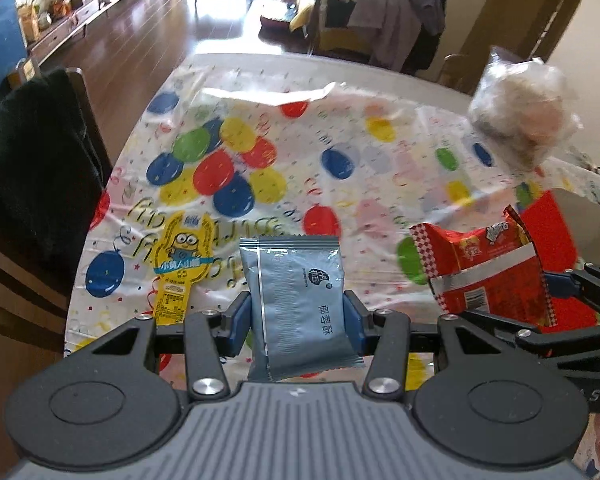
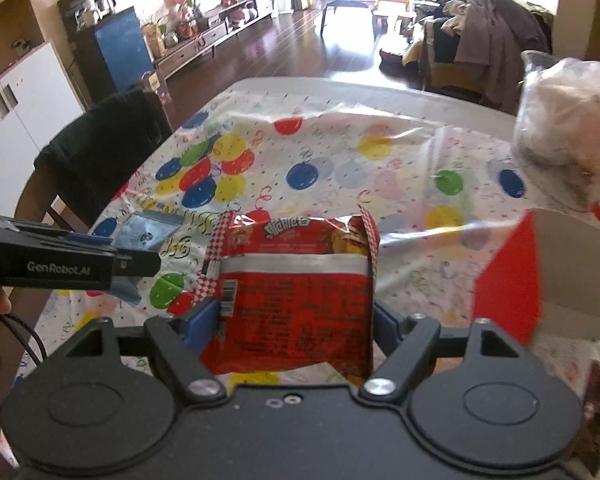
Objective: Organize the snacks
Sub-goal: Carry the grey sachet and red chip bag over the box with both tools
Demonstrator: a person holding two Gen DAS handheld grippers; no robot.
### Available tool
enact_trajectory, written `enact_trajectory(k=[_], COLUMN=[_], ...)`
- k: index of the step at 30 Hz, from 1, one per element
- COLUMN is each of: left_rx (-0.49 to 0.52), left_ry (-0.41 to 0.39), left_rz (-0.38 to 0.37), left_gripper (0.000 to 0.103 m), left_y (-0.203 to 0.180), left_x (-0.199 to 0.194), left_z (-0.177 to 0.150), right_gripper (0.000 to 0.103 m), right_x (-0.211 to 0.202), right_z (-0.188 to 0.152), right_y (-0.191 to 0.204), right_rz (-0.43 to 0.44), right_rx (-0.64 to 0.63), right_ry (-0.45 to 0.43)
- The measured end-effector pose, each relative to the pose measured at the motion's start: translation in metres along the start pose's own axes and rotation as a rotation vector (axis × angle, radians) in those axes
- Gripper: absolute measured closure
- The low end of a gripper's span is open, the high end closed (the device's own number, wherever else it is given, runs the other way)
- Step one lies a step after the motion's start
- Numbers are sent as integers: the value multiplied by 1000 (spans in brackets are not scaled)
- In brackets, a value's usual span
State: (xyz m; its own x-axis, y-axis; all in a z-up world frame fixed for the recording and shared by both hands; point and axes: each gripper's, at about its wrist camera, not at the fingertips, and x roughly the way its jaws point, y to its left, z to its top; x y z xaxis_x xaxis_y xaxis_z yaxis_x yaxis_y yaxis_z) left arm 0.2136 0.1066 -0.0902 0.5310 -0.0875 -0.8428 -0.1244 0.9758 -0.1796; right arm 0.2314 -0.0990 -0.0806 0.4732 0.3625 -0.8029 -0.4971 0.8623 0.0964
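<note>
Left tongs (image 1: 298, 316) clamping blue packet (image 1: 296, 300), right tongs (image 2: 296, 320) red packet (image 2: 296, 300), above balloon-print tablecloth (image 1: 340, 168).

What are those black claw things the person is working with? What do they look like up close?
Each is a handheld black gripper: the left gripper and right gripper have angled black linkage arms joined by silver bolts, round black housings and blue finger pads. The left one has a ribbed grey body, white "GenRobot.AI" lettering on its side, and a black cable below.

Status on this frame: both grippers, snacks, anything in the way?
Left gripper shut on blue packet. Right gripper shut on red snack bag. Yellow snack on table. Clear bag hangs far right, path unblocked.
</note>
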Motion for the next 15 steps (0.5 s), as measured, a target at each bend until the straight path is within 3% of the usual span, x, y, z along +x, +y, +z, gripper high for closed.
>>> enact_trajectory(k=[15], left_rx=[144], left_ry=[-104], left_rz=[-107], left_gripper=[56], left_y=[-97], left_x=[-70], left_z=[-5], right_gripper=[25], right_x=[-105], right_z=[-34], right_y=[-64], right_rz=[-72], right_rx=[117], right_ry=[-108])
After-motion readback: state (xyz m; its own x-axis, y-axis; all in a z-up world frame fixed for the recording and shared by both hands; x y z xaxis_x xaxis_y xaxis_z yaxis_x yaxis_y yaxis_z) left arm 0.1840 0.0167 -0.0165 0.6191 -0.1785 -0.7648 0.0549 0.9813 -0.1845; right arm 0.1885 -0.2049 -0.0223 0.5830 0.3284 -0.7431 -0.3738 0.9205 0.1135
